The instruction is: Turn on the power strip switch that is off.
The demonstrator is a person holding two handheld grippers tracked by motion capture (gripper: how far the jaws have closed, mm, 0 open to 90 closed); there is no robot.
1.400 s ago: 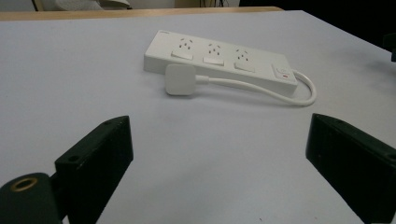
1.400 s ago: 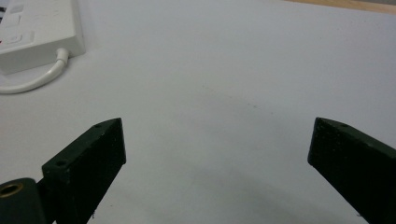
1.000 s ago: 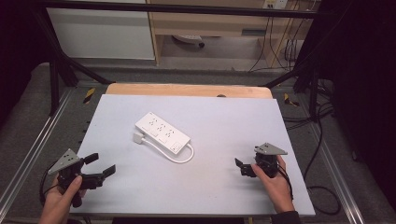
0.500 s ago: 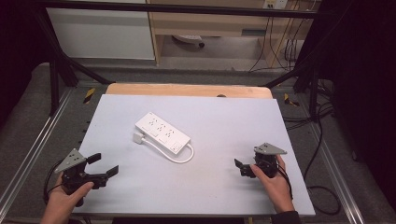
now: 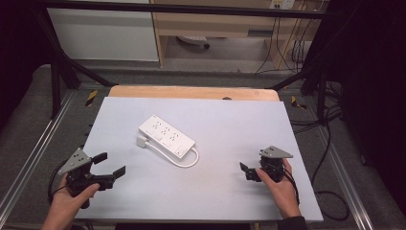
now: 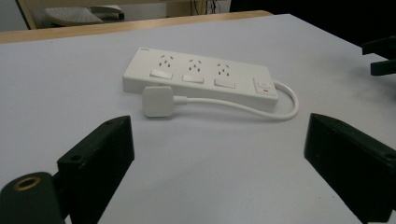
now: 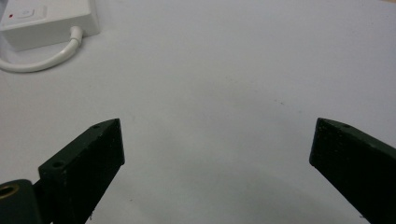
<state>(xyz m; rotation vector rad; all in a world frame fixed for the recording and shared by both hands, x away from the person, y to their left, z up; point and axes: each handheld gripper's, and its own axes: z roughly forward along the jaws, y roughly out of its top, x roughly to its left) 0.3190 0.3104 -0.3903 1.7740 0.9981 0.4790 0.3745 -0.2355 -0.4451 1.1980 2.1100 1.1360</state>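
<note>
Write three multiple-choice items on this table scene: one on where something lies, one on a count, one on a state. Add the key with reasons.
1. Where does the plug lie?
A. on the table beside the power strip
B. pushed into a socket of the strip
C. between the jaws of the right tongs

2. How many socket groups does the power strip have?
A. one
B. three
C. six

3. How do the left tongs stand?
A. shut on the cord
B. shut on nothing
C. open, holding nothing

Key: 1 A, the left gripper view shows the plug flat on the grey table by the strip's long side. 2 B, three sets of holes sit in a row, each with a switch. 3 C, the jaws stand wide apart with bare table between them; the right tongs are open too.
</note>
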